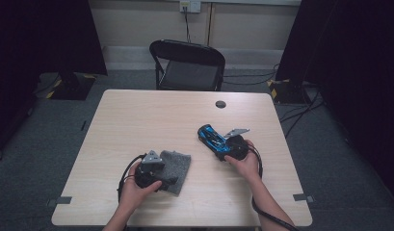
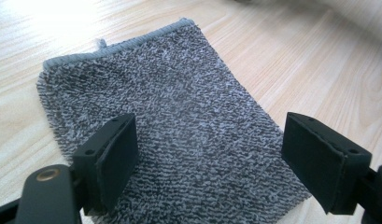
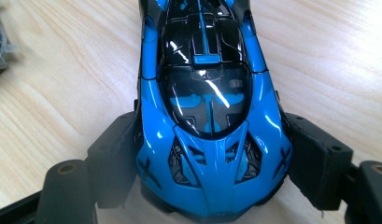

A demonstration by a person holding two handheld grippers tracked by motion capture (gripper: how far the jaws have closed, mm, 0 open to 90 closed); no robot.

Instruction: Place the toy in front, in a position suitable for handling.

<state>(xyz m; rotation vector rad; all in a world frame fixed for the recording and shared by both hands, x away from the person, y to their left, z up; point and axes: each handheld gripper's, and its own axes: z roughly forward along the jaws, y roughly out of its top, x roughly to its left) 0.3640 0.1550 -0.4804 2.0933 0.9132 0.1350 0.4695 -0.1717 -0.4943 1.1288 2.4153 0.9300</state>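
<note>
Right gripper (image 3: 212, 163) jaws clamp toy car (image 3: 207, 93) (apparently), long axis pointing away; left gripper (image 2: 207, 158) gapes.

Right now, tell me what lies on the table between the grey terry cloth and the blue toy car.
Bare wooden table separates the grey terry cloth from the blue toy car, seen in the high view.

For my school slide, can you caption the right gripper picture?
Right gripper clasping a shiny blue toy car on a wooden table.
</note>
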